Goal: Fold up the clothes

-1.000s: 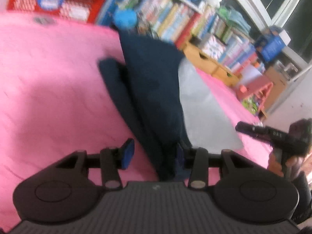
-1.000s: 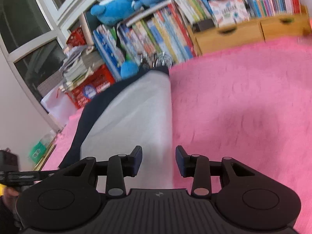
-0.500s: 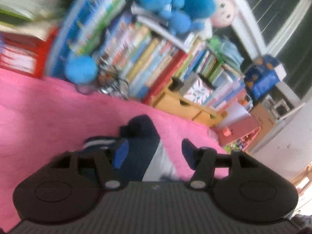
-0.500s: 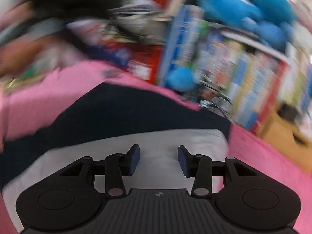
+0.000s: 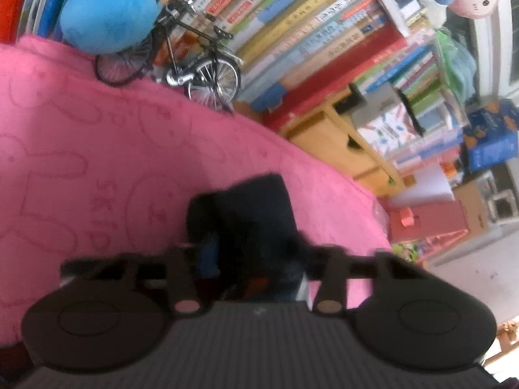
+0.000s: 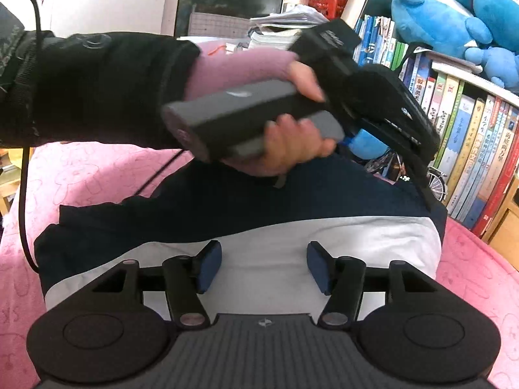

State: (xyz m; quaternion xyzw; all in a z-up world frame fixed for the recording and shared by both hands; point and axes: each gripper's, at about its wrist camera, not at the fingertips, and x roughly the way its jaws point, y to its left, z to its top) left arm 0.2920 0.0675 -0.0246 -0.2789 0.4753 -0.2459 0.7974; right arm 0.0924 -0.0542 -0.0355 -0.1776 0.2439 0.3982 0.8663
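On pink blanket (image 6: 81,175), garment (image 6: 259,201) lies.

My right gripper (image 6: 263,267) hangs over the white panel of a navy-and-white garment (image 6: 292,236); its blue pads are opening, with nothing clamped between them, only cloth lying below. The garment is spread on a pink blanket (image 6: 81,175) printed with rabbit outlines. Just ahead and above, my left hand (image 6: 285,142) in a black sleeve with a pink cuff holds the left gripper (image 6: 425,194), whose fingers point down at the navy far edge of the garment. Beyond, to the right, stand rows of books (image 6: 470,149) with blue plush toys (image 6: 454,9) on top.
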